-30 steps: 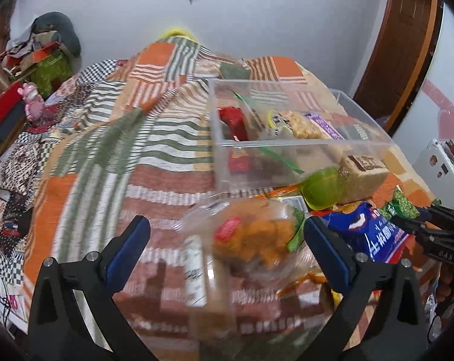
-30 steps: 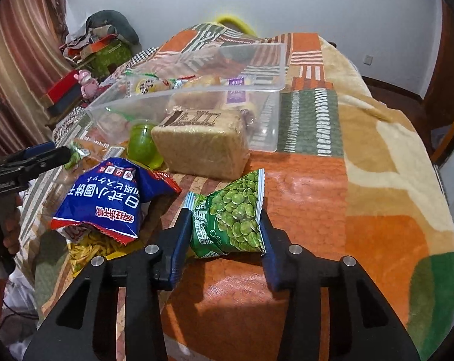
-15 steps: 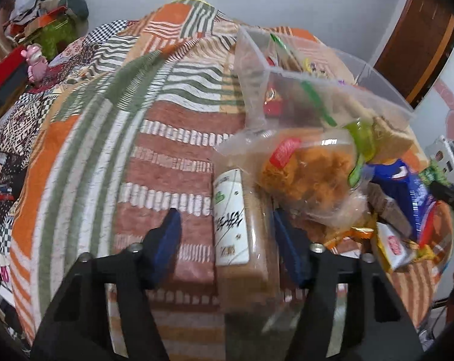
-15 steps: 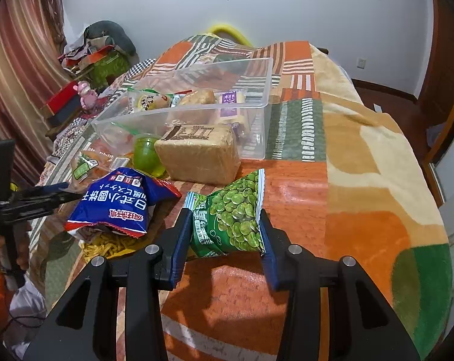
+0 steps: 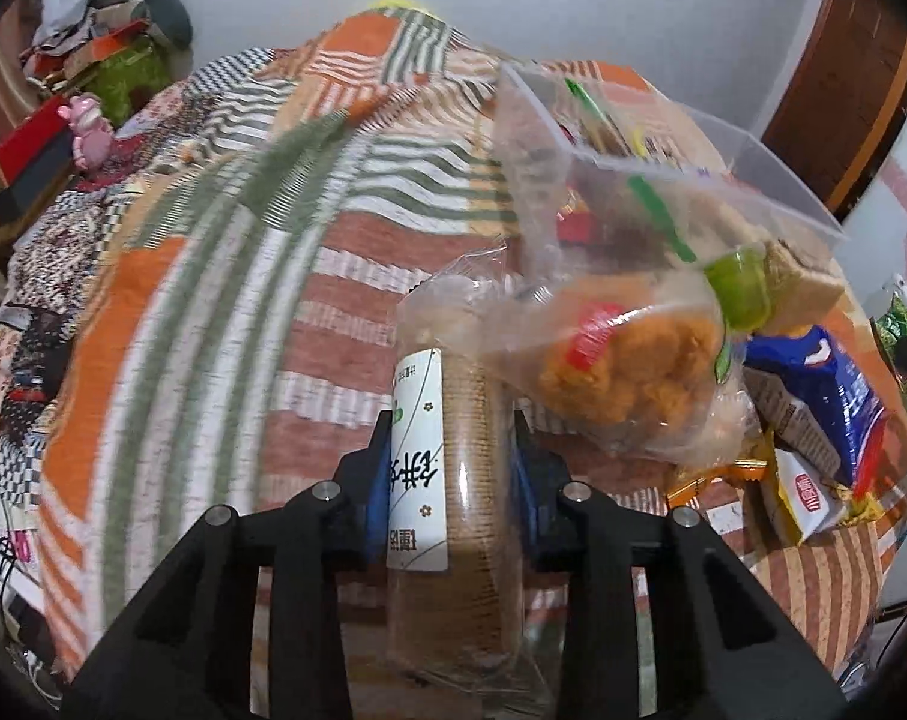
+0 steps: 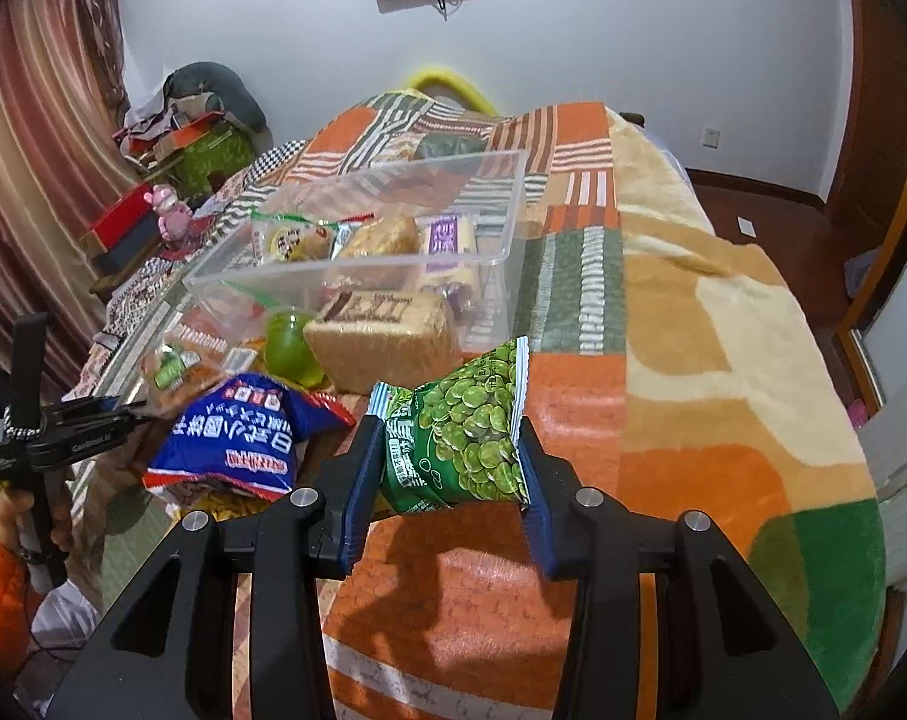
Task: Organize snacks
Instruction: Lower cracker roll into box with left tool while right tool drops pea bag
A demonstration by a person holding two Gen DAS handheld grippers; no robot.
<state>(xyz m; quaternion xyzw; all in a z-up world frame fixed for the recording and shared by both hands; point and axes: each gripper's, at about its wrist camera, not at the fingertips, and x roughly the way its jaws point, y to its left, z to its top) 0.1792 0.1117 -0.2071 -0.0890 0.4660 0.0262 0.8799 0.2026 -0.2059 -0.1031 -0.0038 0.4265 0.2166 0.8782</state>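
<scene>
My left gripper (image 5: 450, 462) is shut on a long clear sleeve of brown biscuits (image 5: 453, 480) with a white label. It also shows far left in the right wrist view (image 6: 123, 414). My right gripper (image 6: 447, 462) is shut on a green pea snack bag (image 6: 462, 432) and holds it above the blanket. A clear plastic bin (image 6: 501, 240) holds several wrapped snacks; it also shows in the left wrist view (image 5: 777, 168). A clear bag of orange snacks (image 5: 621, 360), a blue snack bag (image 6: 237, 438) and a wrapped loaf (image 6: 381, 336) lie before the bin.
A patchwork blanket (image 6: 693, 360) covers the bed. A green jelly cup (image 6: 288, 348) lies by the loaf. Small packets (image 5: 807, 492) lie at the bed's right edge. Boxes, clothes and a pink toy (image 5: 87, 126) sit beside the bed, left. A door (image 5: 843, 90) stands at right.
My left gripper has closed on the biscuit sleeve, from wide open a second ago. My right gripper has lifted the pea bag higher above the blanket.
</scene>
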